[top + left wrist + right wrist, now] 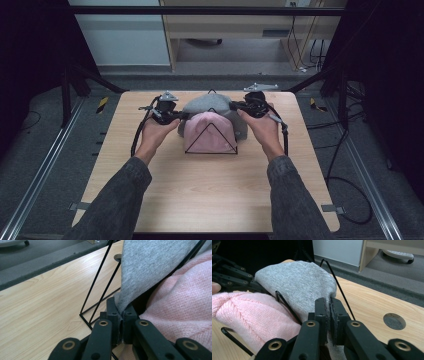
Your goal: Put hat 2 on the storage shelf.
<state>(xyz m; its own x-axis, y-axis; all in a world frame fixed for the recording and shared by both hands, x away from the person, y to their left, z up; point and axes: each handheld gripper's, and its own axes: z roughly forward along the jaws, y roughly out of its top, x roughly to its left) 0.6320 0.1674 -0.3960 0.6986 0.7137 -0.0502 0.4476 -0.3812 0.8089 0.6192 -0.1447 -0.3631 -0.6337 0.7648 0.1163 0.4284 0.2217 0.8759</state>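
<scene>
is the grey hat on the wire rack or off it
On it. The grey hat drapes over the black wire rack behind the pink hat, while the left gripper and right gripper each pinch its edge.

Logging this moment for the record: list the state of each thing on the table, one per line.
Grey hat: draped over the wire rack, pinched at both side edges.
Pink hat: draped on the rack in front, not gripped.
Wire rack: standing upright on the table.
Left tongs: shut on the grey hat's edge.
Right tongs: shut on its other edge.
</scene>
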